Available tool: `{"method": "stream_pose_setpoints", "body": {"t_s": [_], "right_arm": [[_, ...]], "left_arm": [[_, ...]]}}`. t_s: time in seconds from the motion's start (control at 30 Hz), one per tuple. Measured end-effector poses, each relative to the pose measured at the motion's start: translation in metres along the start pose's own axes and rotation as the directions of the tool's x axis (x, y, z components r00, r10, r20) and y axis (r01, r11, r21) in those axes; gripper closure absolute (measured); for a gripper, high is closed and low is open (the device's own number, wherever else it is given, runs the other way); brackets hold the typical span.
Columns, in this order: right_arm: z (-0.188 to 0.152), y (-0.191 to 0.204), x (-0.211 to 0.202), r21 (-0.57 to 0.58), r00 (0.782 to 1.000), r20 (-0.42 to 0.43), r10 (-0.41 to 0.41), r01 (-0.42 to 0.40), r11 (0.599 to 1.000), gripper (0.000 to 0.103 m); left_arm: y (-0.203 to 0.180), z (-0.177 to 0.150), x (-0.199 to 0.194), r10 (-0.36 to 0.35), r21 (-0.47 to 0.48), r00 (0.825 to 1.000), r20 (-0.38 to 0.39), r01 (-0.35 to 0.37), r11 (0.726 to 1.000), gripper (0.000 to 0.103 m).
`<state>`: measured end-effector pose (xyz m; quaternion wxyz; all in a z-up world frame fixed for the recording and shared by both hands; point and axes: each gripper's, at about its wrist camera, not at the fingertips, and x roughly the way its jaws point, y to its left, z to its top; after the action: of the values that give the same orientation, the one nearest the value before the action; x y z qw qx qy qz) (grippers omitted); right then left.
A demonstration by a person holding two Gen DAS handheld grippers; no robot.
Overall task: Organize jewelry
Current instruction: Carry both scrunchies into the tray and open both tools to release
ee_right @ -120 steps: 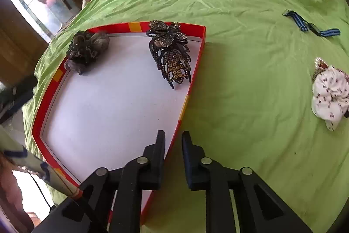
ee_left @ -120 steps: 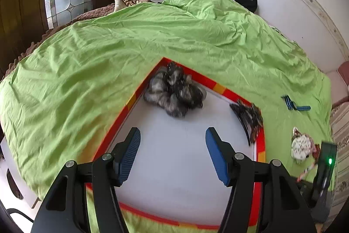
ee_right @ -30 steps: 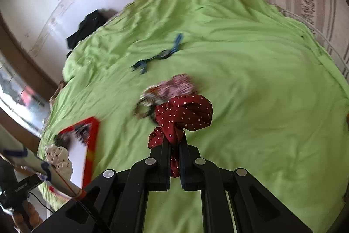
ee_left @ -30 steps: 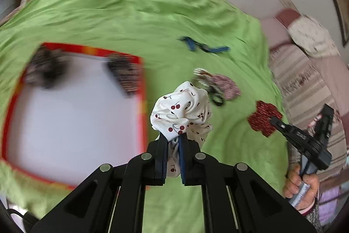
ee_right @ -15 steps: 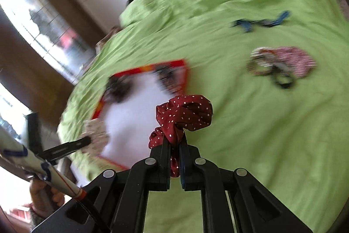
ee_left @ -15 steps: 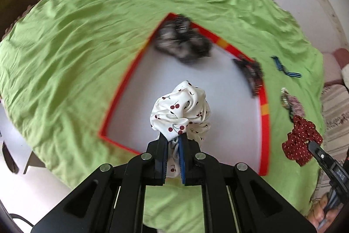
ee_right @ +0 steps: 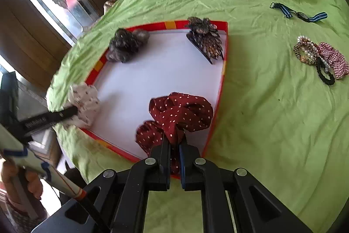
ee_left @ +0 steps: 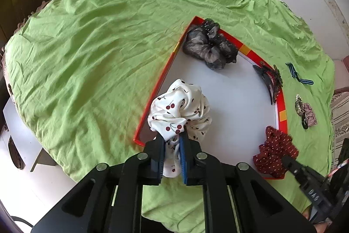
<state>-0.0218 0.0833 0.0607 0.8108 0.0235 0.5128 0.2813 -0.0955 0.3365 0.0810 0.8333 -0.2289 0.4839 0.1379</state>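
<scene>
Over the tray's (ee_left: 281, 106) near-left corner, left wrist view: left gripper (ee_left: 172, 158) pinched on the cherry-print scrunchie (ee_left: 178, 108); released here, it may land on the rim. Grey scrunchie (ee_left: 207, 45) fills the far corner.

Right wrist view: right gripper (ee_right: 174, 156) clamped on the red dotted scrunchie (ee_right: 181, 110), apparently above the near-right corner. Leaf hair claw (ee_right: 206, 38) lies clear; bracelet pile (ee_right: 316, 56) remains on the green sheet (ee_right: 272, 113).

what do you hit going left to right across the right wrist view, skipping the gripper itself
white cherry-print scrunchie → grey scrunchie → red polka-dot scrunchie → jewelled hair claw → pile of beaded bracelets and hair ties
</scene>
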Motion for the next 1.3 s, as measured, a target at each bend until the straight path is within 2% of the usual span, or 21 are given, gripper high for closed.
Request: {"method": "stream_pose_setpoints", "body": {"t_s": [0.13,0.2,0.27,0.33,0.37,0.67,0.93,1.1,1.3], "right_arm": [[-0.004,-0.001,0.000,-0.015,1.000,-0.005,-0.007,0.007,1.000,0.093],[-0.005,0.000,-0.003,-0.019,1.000,-0.003,0.001,-0.001,1.000,0.086],[-0.007,0.001,-0.006,-0.027,1.000,0.004,0.002,-0.002,1.000,0.071],[-0.009,0.003,-0.012,-0.033,1.000,0.020,0.002,-0.001,0.999,0.056],[-0.010,0.004,-0.015,-0.035,1.000,0.028,0.006,-0.005,0.999,0.052],[-0.029,-0.011,-0.062,-0.023,0.991,0.133,-0.015,0.019,1.000,0.047],[-0.048,-0.057,-0.101,0.059,0.970,0.212,-0.123,0.113,0.992,0.047],[-0.058,-0.082,-0.117,0.117,0.952,0.241,-0.187,0.162,0.980,0.046],[-0.068,-0.095,-0.125,0.152,0.945,0.245,-0.216,0.182,0.971,0.045]], "left_arm": [[-0.010,-0.003,-0.013,0.003,0.015,0.999,0.040,-0.003,1.000,0.081],[-0.016,-0.005,-0.020,0.008,0.022,0.998,0.062,-0.009,1.000,0.075],[-0.022,-0.006,-0.028,0.017,0.035,0.996,0.087,-0.020,0.999,0.072],[-0.027,-0.007,-0.037,0.028,0.043,0.993,0.113,-0.033,0.999,0.063],[-0.029,-0.008,-0.041,0.029,0.046,0.992,0.125,-0.035,0.998,0.062],[-0.060,-0.026,-0.067,0.046,0.114,0.979,0.199,-0.070,0.991,0.059],[-0.102,-0.048,-0.078,0.027,0.216,0.975,0.222,-0.076,0.973,0.054],[-0.133,-0.068,-0.082,0.016,0.291,0.973,0.230,-0.084,0.953,0.054],[-0.163,-0.089,-0.084,0.022,0.376,0.967,0.254,-0.120,0.919,0.053]]}}
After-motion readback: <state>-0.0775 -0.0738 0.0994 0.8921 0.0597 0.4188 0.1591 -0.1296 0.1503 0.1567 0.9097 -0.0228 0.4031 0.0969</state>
